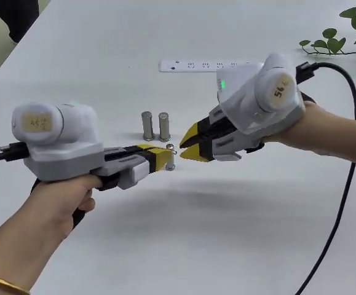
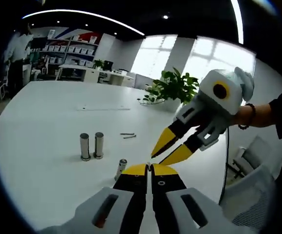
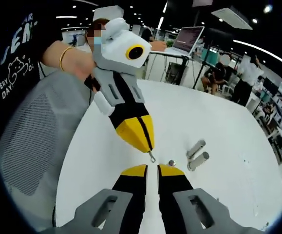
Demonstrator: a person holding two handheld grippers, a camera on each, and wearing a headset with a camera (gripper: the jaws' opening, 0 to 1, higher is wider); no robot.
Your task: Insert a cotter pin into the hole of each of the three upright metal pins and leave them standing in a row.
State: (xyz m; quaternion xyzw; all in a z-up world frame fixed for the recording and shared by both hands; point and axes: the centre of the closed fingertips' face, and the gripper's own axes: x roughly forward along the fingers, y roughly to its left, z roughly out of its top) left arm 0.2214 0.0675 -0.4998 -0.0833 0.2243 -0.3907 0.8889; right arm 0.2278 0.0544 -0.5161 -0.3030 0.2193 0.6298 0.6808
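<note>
Two upright metal pins (image 1: 147,125) (image 1: 164,126) stand side by side on the white table (image 1: 184,239). A third metal pin (image 1: 171,163) stands nearer, just under the tips of my left gripper (image 1: 167,155). That gripper is shut on a small wire cotter pin (image 1: 170,147), whose loop (image 3: 152,157) sticks out past the yellow tips, right beside the third pin's top (image 3: 171,163). My right gripper (image 1: 185,144) faces it from the right, open with nothing between its fingers, a short way from the cotter pin. Spare cotter pins (image 2: 127,135) lie on the table beyond the pins.
A white power strip (image 1: 208,64) lies at the back of the table. Plant leaves (image 1: 344,37) hang over the far right corner. A black cable (image 1: 340,203) runs down the right side. People and desks stand in the room behind.
</note>
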